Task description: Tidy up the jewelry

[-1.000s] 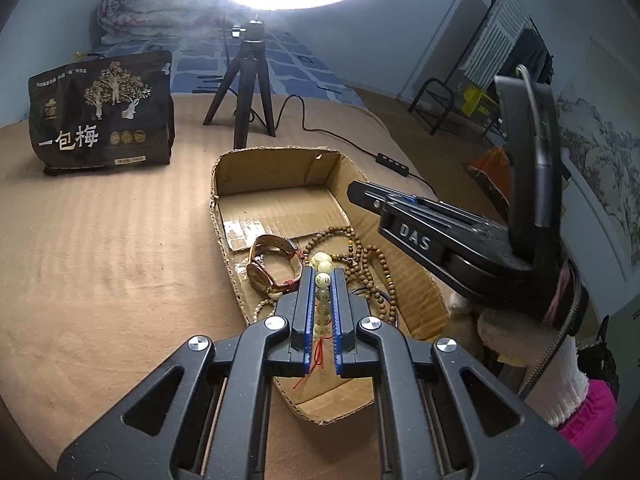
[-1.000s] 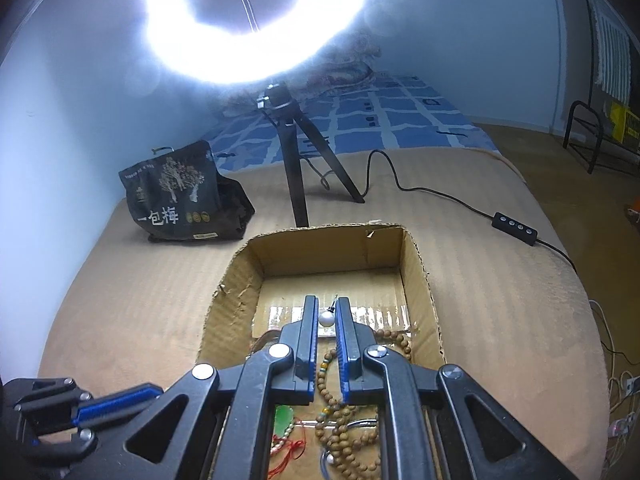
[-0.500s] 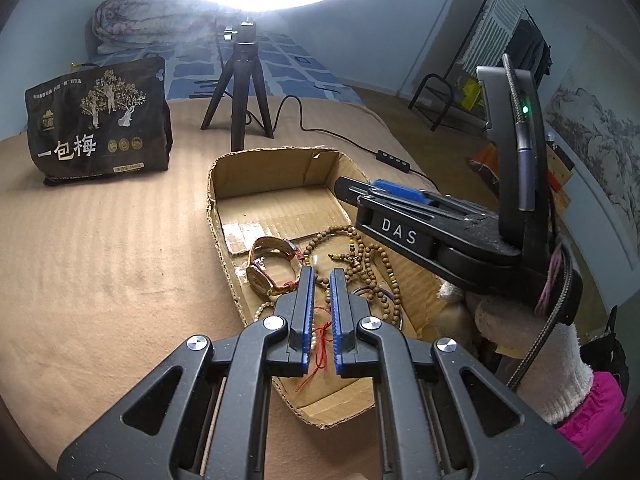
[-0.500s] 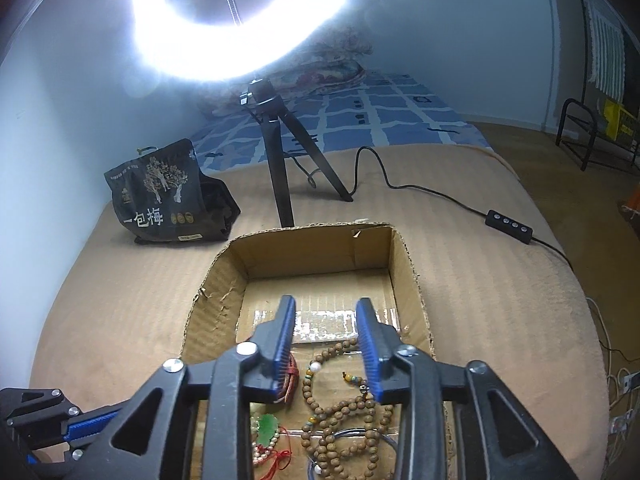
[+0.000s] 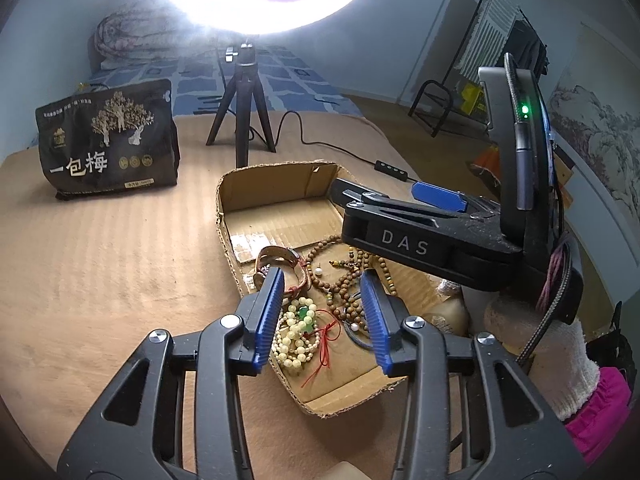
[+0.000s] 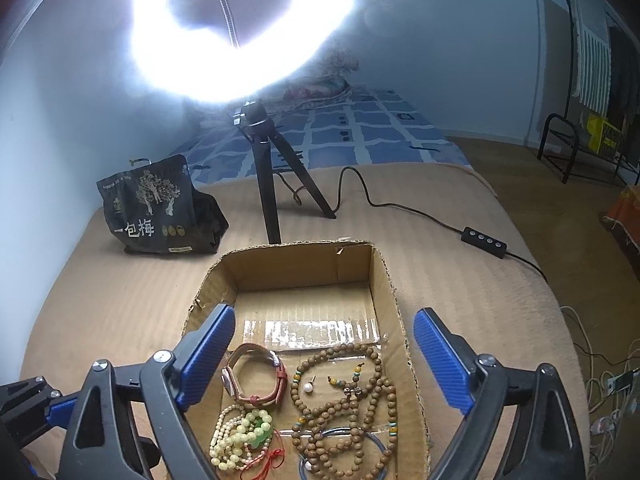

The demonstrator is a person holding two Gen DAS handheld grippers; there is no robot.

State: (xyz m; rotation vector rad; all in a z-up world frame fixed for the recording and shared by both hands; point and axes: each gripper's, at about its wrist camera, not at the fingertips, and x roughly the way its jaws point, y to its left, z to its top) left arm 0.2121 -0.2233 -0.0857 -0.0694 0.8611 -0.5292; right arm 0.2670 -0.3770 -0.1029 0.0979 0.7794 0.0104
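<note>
An open cardboard box (image 5: 280,184) (image 6: 304,264) lies on the tan bed cover. Inside are a brown-strapped watch (image 6: 256,376), a cream bead bracelet (image 5: 298,334) (image 6: 244,436) with a green piece and red string, brown wooden bead strands (image 6: 348,412) and a pearl stud (image 6: 308,387). My left gripper (image 5: 322,280) hovers over the box's near end. Its jaws are opening, and the cream beads lie below, untouched. My right gripper (image 6: 324,318) hangs over the box from the right. Its jaws are opening wide with nothing between them.
A black snack bag (image 5: 108,140) stands at the far left. The ring light's tripod (image 5: 244,112) is just behind the box, and its cable and controller (image 6: 484,240) run off to the right. A gloved hand with a pink sleeve (image 5: 560,352) holds the right gripper.
The left jaws let go of the cream bead bracelet, which now lies in the box. The right jaws released the pearl stud into the box and spread wide.
</note>
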